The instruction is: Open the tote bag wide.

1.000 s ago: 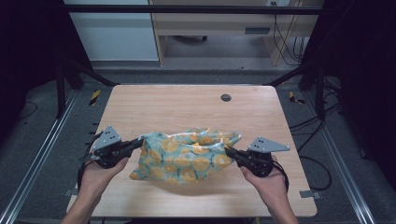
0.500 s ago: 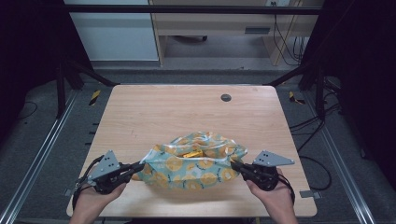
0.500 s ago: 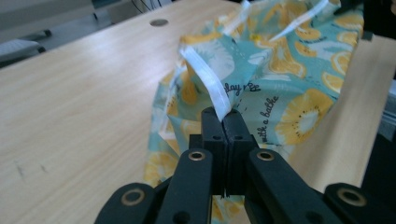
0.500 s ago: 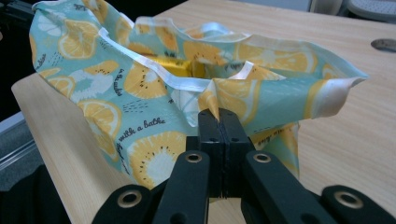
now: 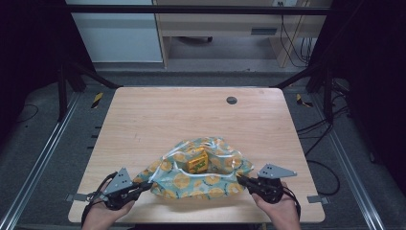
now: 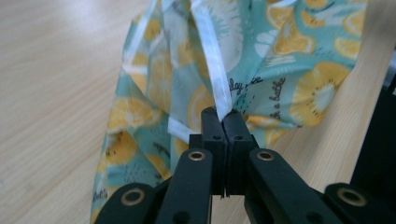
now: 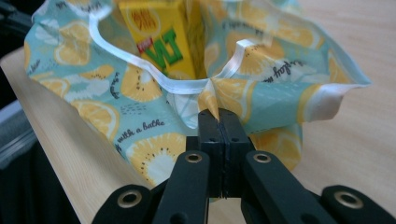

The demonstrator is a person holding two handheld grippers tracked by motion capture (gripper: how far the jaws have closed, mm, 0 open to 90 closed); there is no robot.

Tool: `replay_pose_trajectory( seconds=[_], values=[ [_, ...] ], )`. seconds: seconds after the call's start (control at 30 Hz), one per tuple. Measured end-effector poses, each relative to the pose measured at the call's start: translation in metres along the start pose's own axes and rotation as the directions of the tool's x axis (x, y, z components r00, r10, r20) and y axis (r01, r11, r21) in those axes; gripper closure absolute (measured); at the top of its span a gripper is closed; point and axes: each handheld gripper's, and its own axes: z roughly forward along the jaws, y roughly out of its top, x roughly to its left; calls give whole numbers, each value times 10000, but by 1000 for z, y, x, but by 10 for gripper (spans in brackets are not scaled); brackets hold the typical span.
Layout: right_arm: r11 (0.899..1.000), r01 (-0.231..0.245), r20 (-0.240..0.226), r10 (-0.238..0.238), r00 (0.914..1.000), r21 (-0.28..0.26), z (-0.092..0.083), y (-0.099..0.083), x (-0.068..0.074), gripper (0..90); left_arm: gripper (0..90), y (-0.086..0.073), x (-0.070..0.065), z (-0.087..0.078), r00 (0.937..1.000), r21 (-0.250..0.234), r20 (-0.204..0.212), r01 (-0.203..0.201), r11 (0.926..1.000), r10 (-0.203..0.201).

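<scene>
1. Lying near the front edge of the table (image 5: 143,120), a teal cloth (image 5: 210,179) printed with lemon slices is spread between the two grippers, its middle slightly bunched and raised.
2. The left gripper (image 5: 142,186) sits at the cloth's left corner; in the left gripper view its jaws are pressed together on the white-hemmed edge of the fabric (image 6: 219,88).
3. The right gripper (image 5: 241,179) sits at the cloth's right corner; in the right gripper view its jaws are likewise clamped tight on a pinch of the hem (image 7: 210,100).
4. A yellow carton (image 5: 197,162) with green lettering rests on the cloth at its centre, partly ringed by the raised folds; the right gripper view shows it (image 7: 161,37) standing in the hollow behind the white hem.
5. Each gripper is held by a hand, the left hand (image 5: 103,215) and the right hand (image 5: 282,214) both at the table's front edge.
6. A small dark round disc (image 5: 231,100) is set in the far part of the table, well apart from the cloth.
</scene>
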Motion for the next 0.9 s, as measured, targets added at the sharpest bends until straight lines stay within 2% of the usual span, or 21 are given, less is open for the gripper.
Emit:
replay_pose_trajectory(
  seconds=[0.07, 0.1, 0.13, 0.17, 0.23, 0.37, 0.5, 0.6, 0.67, 0.73, 0.9],
  values=[
    [9985, 50, 119, -56, 9999, 536, 5, -6, 0, 898, 894, -5, -4, 8, 9995, 567, -35, -303, 9979, 305],
    [9973, 19, 115, -28, 9999, 740, 7, -8, -1, 898, 895, -5, -4, 8, 9995, 567, -35, -303, 9979, 305],
    [9959, -50, 146, 37, 9999, 905, 8, -9, -1, 898, 894, -6, -7, 12, 9985, 873, -116, -531, 9948, 543],
    [9954, -65, 153, 50, 9999, 958, 9, -11, -2, 898, 894, -6, -7, 12, 9985, 873, -116, -531, 9948, 543],
    [9945, -73, 168, 56, 9998, 1046, 9, -11, -2, 897, 894, -6, -9, 15, 9967, 1119, -156, -772, 9907, 795],
    [9913, -225, 78, 217, 9997, 1293, 11, -15, -5, 870, 892, -8, -9, 16, 9963, 1339, -275, -772, 9880, 816],
    [9924, -134, 108, 122, 9999, 1226, 10, -15, -5, 805, 891, -9, -5, 15, 9968, 1276, -456, -601, 9900, 664],
    [9958, -122, 305, 94, 9995, 912, 6, -13, -5, 698, 888, -10, -3, 14, 9970, 1171, -549, -474, 9920, 541],
    [9979, -1, 431, -27, 9991, 646, 1, -11, -5, 582, 883, -10, -2, 13, 9967, 1148, -630, -443, 9924, 518],
    [9983, 62, 476, -90, 9988, 584, -1, -11, -5, 557, 879, -11, 0, 12, 9962, 1112, -708, -421, 9929, 502],
    [9991, 269, 611, -288, 9977, 313, -9, -7, -6, 415, 778, -10, 1, 6, 9957, 729, -869, -252, 9970, 315]
  ],
)
